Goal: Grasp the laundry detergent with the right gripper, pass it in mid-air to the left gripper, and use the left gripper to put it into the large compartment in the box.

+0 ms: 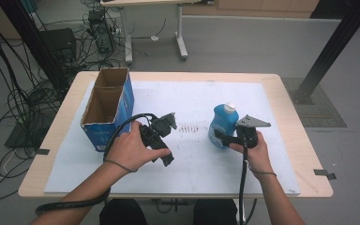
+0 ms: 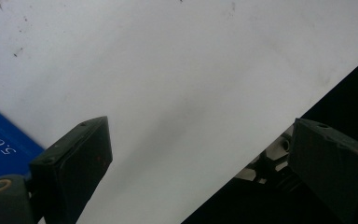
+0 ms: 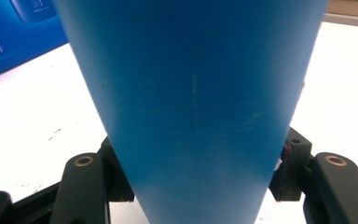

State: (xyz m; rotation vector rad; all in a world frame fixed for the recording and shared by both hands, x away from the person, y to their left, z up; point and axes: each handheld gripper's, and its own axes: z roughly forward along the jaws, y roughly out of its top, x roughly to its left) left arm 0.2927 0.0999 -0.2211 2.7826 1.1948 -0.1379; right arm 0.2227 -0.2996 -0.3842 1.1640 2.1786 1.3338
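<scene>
The right gripper (image 1: 221, 137) is clamped on the blue bottle (image 1: 223, 123), which stands upright on the white mat (image 1: 201, 101), right of centre and well in from every edge. The left gripper (image 2: 200, 172), jaws spread and empty, hangs over bare mat beside the open cardboard box (image 1: 107, 107) at the mat's left edge, with free mat between the two grippers.

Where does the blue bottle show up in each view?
High view: bottle stands right of centre on the white mat, at the right tool's tip.
Left gripper view: not in it.
Right gripper view: bottle spans the middle, between the jaws.
Shared landmark: the blue box.
</scene>
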